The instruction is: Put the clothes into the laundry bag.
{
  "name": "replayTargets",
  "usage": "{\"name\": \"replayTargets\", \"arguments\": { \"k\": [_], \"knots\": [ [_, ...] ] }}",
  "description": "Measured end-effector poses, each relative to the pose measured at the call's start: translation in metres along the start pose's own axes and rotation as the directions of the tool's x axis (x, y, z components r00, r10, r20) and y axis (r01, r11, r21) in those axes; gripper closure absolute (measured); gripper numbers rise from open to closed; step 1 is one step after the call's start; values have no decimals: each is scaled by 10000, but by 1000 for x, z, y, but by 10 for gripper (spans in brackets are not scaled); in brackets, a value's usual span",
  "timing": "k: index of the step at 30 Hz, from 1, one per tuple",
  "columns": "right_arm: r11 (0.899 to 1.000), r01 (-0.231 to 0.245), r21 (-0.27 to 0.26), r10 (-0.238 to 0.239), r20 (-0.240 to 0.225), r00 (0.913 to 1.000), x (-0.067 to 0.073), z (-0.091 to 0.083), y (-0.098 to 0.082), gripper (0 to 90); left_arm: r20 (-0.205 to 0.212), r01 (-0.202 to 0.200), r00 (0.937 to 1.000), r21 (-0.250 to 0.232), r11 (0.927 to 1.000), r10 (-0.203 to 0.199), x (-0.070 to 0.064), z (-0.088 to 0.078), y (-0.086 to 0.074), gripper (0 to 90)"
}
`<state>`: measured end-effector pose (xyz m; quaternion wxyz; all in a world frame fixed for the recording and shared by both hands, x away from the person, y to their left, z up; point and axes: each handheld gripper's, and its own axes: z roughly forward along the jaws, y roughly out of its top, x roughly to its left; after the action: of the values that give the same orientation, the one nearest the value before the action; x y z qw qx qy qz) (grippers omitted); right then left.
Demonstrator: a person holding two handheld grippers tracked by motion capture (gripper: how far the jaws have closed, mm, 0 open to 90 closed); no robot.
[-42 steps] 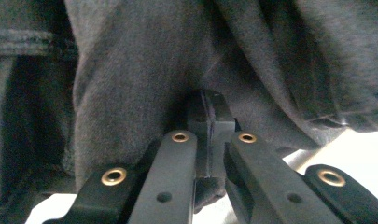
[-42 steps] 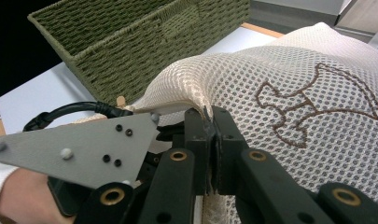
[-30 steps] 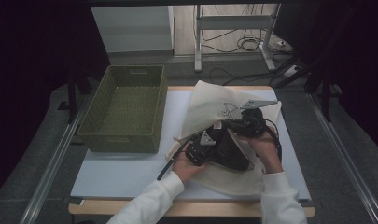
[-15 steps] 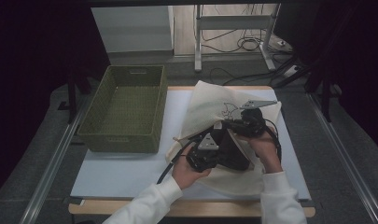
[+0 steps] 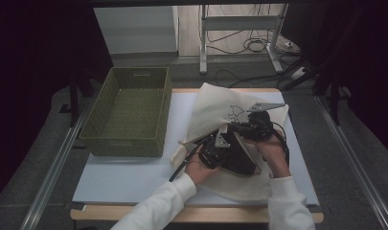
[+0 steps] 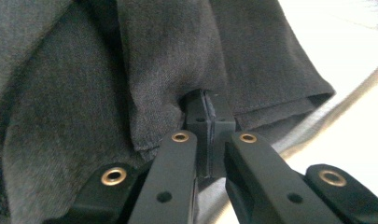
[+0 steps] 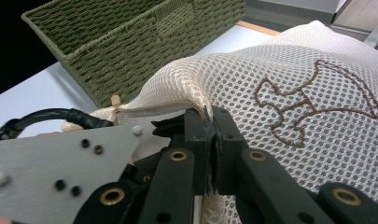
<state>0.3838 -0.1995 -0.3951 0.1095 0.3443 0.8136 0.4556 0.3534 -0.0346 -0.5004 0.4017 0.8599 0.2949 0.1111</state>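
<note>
beside the basket (image 5: pixel 127 112), grippers pinch garment (image 6: pixel 144 70) and mesh bag (image 7: pixel 289 93)

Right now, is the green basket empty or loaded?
Empty: the high view shows the green woven basket with bare woven floor; the mesh bag lies beside it on the table.

One green woven basket (image 5: pixel 127 115) at the bench's (image 5: pixel 134 182) left edge. One cream mesh bag (image 5: pixel 220 108) toward the right edge. One dark grey garment (image 6: pixel 107 93) at the bag. Two tools: left tool (image 5: pixel 215 148) and right tool (image 5: pixel 254 127), one per hand. One bench.
</note>
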Motion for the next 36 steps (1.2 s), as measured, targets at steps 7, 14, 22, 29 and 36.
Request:
{"name": "replayTargets", "arguments": {
  "k": [7, 14, 22, 29, 36],
  "knots": [
    [10000, -24, 2, 24, -10, 10000, 0, 0, 0, 865, -351, -212, 9992, 57, 9998, 214, 0, 9, -1, 900],
    [10000, -17, -46, 17, 12, 10000, 0, -1, 0, 865, -529, -226, 9983, 34, 9997, 228, 3, 13, 0, 900],
    [10000, -9, -73, 9, 19, 10000, 0, -2, 1, 865, -946, -288, 9951, -6, 9996, 286, 9, 18, 3, 900],
    [9999, 9, -118, -8, 15, 10000, 0, -3, 1, 865, -1117, -241, 9935, -89, 9997, 230, 10, 20, 5, 900],
    [10000, -33, -91, 33, 15, 10000, -1, -2, 0, 865, -563, 39, 9984, -370, 9993, -60, 5, 9, 2, 900]
  ]
}}
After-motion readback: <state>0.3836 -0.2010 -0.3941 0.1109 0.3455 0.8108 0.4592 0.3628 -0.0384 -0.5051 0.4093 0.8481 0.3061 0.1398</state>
